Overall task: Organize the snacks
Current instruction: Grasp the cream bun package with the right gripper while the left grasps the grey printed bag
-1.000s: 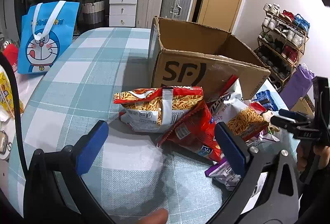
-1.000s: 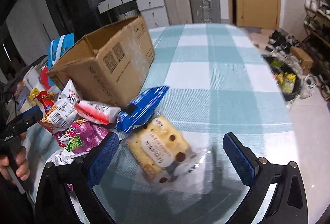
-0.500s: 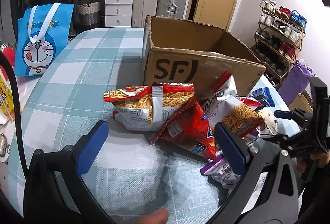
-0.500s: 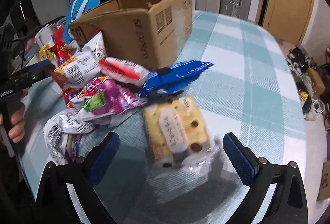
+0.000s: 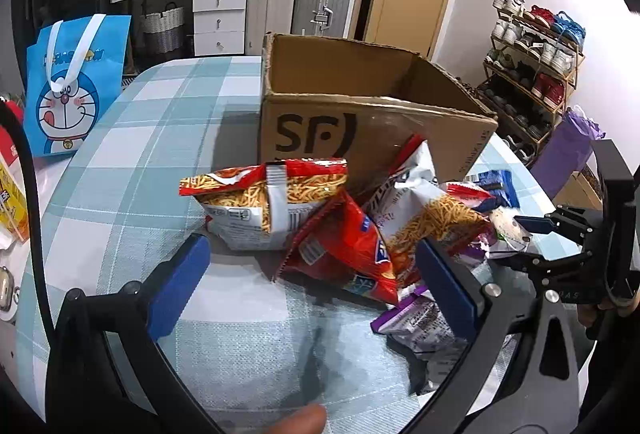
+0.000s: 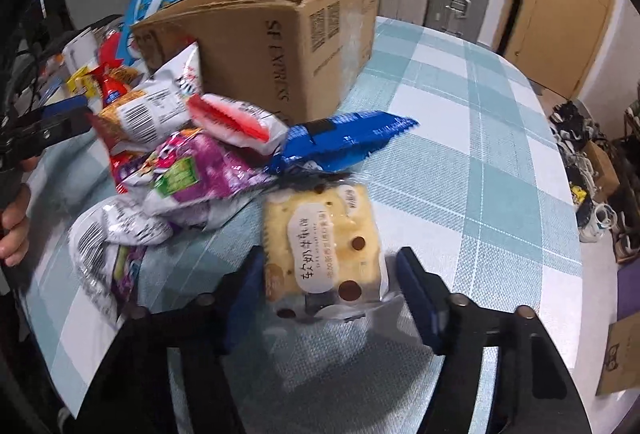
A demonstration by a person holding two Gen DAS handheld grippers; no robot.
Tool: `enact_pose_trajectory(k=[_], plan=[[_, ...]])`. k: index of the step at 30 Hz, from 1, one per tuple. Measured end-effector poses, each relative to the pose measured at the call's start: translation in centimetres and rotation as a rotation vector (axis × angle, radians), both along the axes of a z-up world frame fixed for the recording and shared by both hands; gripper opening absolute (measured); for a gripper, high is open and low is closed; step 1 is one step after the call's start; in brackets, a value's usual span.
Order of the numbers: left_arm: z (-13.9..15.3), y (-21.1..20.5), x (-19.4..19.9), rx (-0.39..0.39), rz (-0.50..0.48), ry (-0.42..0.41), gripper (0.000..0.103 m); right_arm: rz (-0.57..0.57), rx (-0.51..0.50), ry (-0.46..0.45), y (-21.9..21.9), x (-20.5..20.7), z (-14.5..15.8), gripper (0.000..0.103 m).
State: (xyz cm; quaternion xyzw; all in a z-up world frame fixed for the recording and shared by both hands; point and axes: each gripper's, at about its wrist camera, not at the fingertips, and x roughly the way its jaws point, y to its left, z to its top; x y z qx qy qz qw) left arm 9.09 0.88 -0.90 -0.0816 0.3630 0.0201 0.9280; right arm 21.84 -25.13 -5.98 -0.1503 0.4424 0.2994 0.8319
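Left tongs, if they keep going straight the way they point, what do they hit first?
Probably the crinkled red foil snack bag lying between the open left tongs, with the red-and-white noodle-snack packet just behind it; depth is hard to judge.

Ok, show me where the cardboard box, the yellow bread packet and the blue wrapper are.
cardboard box (image 5: 360, 132): left wrist view, front wall beside the SF logo.
yellow bread packet (image 6: 320, 246): right wrist view, its white label, between the right gripper's fingers.
blue wrapper (image 6: 340, 142): right wrist view, middle of the pack.
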Motion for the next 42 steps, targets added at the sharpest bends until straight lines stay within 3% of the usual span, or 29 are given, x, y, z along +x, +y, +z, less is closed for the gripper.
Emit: enact_pose_trajectory(k=[8, 14, 19, 23, 29, 35, 42], plan=[[0.5, -1.0, -0.5, 0.006, -0.027, -0.010, 0.102, 0.123, 0.017, -0.092, -0.4, -3.0, 1.9, 0.058], [0.6, -2.0, -0.7, -0.004, -0.078, 0.000, 0.102, 0.116, 0.141, -0.148, -2.3, -3.9, 5.0, 0.058], [0.6, -3.7, -0.9, -0.002, -0.140, 0.016, 0.102, 0.119, 0.323, -0.171, -3.6, -4.5, 7.5, 0.058], [0.4, -5.1, -1.2, 0.005, -0.190, 0.032, 0.102, 0.094, 0.355, -0.191, -3.4, -4.6, 8.1, 0.058], [-0.4, -6.2, -0.9, -0.052, -0.257, 0.098, 0.102, 0.056, 0.378, -0.219, -3.4, -4.4, 8.2, 0.058], [-2.0, -7.5, -0.8, -0.038, -0.286, 0.180, 0.102, -0.018, 0.419, -0.249, -3.5, -4.0, 8.5, 0.058], [-3.5, -7.7, -0.4, -0.104, -0.305, 0.249, 0.102, -0.028, 0.416, -0.249, -3.4, -3.7, 8.3, 0.058]])
